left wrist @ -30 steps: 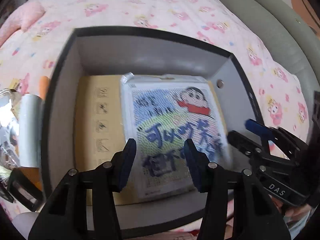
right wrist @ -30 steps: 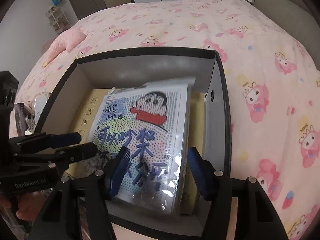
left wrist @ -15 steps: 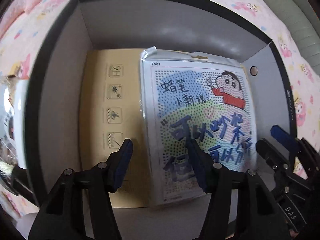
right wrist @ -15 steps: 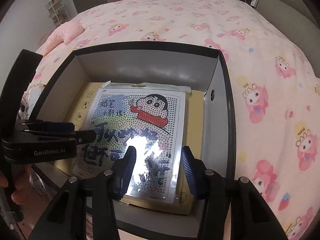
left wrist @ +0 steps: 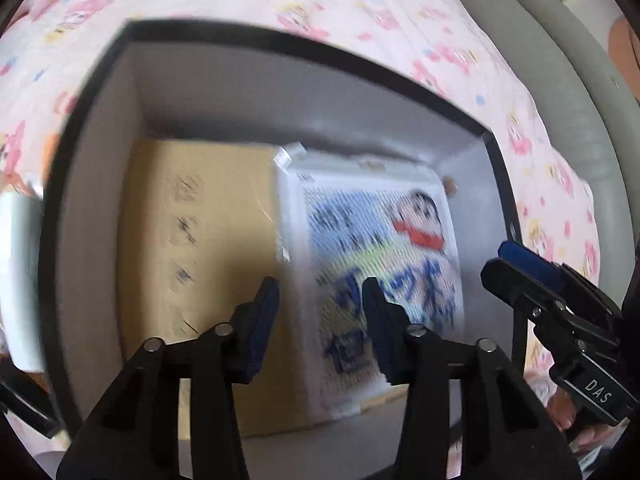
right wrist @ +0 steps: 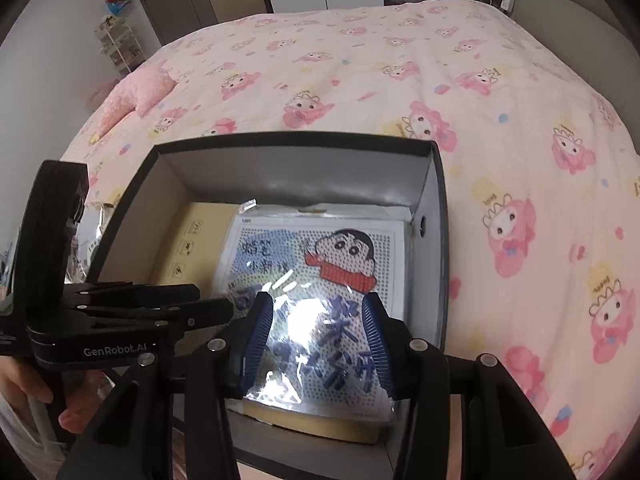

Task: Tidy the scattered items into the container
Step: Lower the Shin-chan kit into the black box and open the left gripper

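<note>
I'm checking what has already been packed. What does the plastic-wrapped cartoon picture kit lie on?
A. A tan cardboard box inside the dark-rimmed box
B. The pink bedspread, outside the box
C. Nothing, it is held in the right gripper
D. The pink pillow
A: the cartoon picture kit lies flat on the tan cardboard box inside the dark-rimmed box, and neither gripper holds it.

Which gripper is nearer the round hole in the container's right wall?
Right. The right gripper hovers over the cartoon packet beside that wall, near the hole; the left gripper, jaws closing on nothing, is farther left over the tan box.
</note>
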`<state>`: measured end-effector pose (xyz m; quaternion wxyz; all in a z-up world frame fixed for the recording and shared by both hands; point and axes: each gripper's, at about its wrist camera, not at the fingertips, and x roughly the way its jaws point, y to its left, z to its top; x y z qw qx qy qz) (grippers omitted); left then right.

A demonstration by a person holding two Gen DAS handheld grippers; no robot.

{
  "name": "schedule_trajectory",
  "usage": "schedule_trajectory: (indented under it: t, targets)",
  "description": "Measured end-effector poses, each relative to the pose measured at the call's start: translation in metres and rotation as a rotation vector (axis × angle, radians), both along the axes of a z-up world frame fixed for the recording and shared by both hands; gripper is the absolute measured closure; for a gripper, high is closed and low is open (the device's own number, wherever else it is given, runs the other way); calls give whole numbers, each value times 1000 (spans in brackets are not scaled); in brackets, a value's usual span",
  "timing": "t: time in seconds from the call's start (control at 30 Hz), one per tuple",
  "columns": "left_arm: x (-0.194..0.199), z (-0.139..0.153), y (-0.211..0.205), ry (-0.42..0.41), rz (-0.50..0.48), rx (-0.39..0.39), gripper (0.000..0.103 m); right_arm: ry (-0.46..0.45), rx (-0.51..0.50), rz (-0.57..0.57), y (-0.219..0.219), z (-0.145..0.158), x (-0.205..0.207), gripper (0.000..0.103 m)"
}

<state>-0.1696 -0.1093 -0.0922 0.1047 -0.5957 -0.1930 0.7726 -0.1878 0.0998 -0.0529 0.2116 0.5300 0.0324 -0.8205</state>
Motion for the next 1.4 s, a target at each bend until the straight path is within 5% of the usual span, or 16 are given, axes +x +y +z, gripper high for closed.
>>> schedule_trajectory:
  t: [0.1, 0.33, 0.43, 0.57, 0.77, 1.07, 1.4]
  targets:
    - [-19, 1, -18, 0, 63, -3, 71, -43, 24, 12, -21, -8, -25, 61]
    - [-49, -53, 5, -94, 91, 87, 72, -78, 60, -18, -47, -43, -69, 61]
    - [-48, -53, 8, -75, 61, 103, 72, -25, 104, 16, -57, -48, -78, 61]
    - [-43, -52, 12, -74, 16, 134, 72, -81, 136, 12, -58, -65, -87, 61]
    - [-30, -46, 22, -73, -83, 154, 58, -168, 69, -60, -30, -76, -77, 64]
    - [17, -7, -7, 21, -8, 116, 56, -36, 26, -83, -19, -38, -31, 63]
    - [44, -20, 31, -81, -82, 102, 55, -166, 37, -41, -9, -60, 32, 63]
